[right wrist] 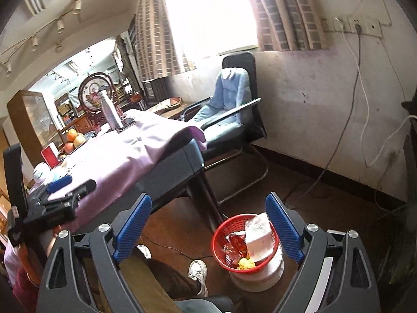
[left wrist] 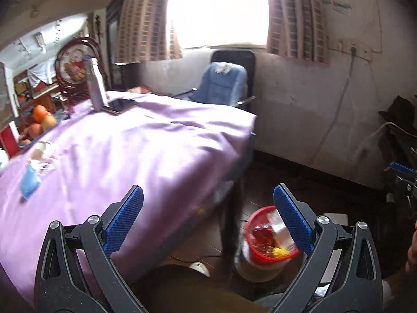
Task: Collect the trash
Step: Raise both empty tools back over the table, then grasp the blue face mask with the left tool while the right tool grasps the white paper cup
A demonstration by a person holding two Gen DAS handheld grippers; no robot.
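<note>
A red trash basket [left wrist: 254, 255] [right wrist: 221, 247] stands on a white tub on the floor beside the table leg. It holds red wrappers, white paper [right wrist: 258, 237] and a yellow scrap. On the purple tablecloth [left wrist: 146, 151] lie a blue face mask [left wrist: 29, 182] and small pale scraps [left wrist: 39, 151] at the left. My left gripper [left wrist: 208, 198] is open and empty above the table's near corner. It also shows in the right wrist view [right wrist: 62, 190]. My right gripper [right wrist: 208, 206] is open and empty above the basket.
A steel bottle [left wrist: 96, 88], a dark phone [left wrist: 121, 104] and a bowl of fruit [left wrist: 39, 122] sit on the table's far side. A black chair with a blue jacket [right wrist: 229, 99] stands by the wall. Cables [right wrist: 359, 130] hang down the wall. A person's legs and white shoes [right wrist: 198, 268] are below.
</note>
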